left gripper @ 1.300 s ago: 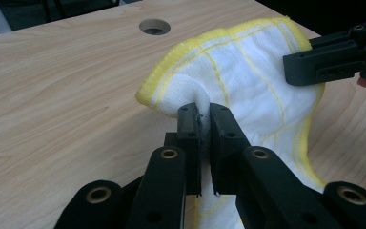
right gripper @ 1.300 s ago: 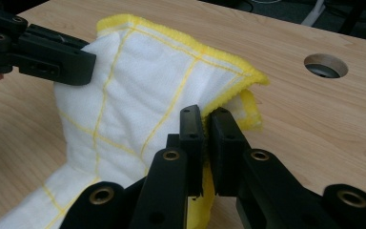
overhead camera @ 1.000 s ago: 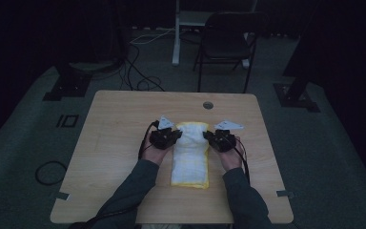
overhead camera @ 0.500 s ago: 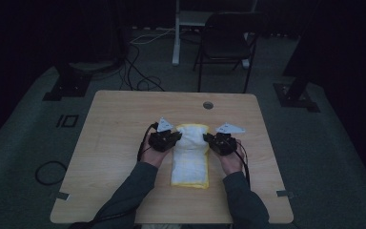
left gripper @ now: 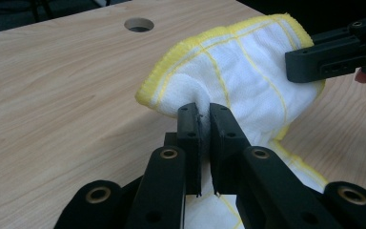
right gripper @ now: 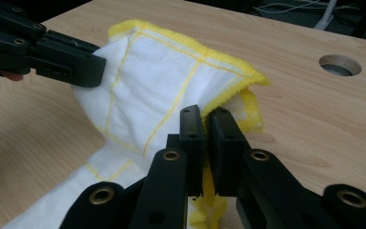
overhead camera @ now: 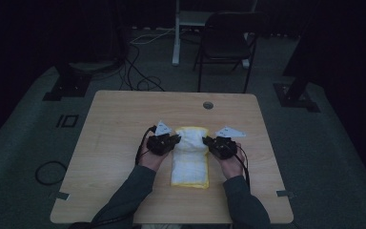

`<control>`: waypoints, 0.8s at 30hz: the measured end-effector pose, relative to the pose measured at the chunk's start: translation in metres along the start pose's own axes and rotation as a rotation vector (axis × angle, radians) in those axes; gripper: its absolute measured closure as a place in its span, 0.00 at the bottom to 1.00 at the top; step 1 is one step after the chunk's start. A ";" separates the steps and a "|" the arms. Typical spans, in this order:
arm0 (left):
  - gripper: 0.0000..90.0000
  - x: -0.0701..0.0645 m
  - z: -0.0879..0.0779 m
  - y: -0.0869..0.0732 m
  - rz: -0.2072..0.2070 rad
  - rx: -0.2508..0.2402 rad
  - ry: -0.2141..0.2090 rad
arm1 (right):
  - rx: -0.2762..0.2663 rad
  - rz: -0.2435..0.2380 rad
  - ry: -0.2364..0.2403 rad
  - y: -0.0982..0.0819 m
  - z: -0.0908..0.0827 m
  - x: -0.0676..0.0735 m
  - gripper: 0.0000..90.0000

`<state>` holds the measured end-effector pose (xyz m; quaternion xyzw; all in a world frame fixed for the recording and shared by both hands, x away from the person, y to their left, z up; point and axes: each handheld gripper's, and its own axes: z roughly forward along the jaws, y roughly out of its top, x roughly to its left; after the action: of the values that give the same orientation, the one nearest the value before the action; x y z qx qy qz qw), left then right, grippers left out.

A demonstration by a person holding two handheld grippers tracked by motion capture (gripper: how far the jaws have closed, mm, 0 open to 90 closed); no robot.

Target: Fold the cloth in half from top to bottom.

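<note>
Nothing moved; towel (overhead camera: 189, 155) edges pinched between jaws.

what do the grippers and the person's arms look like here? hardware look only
Both the left gripper and right gripper are black, each topped by a grey three-cornered plate. The jaws are flat black linkage bars with brass-coloured pivot rivets and small screw holes. A black cable trails back from each. The person wears dark grey-green long sleeves.
</note>
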<state>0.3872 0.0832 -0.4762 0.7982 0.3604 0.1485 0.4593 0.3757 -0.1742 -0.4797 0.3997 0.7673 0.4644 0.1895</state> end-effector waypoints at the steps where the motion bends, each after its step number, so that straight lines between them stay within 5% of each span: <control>1: 0.94 0.000 -0.001 -0.003 -0.002 -0.005 -0.004 | 0.001 -0.002 0.003 -0.002 -0.001 0.002 0.95; 24: 0.94 -0.011 -0.006 -0.027 -0.025 0.002 -0.038 | 0.028 -0.002 0.021 -0.027 -0.005 0.012 0.94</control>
<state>0.3644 0.0877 -0.4950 0.7968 0.3616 0.1274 0.4670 0.3531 -0.1741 -0.4993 0.3967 0.7760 0.4576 0.1762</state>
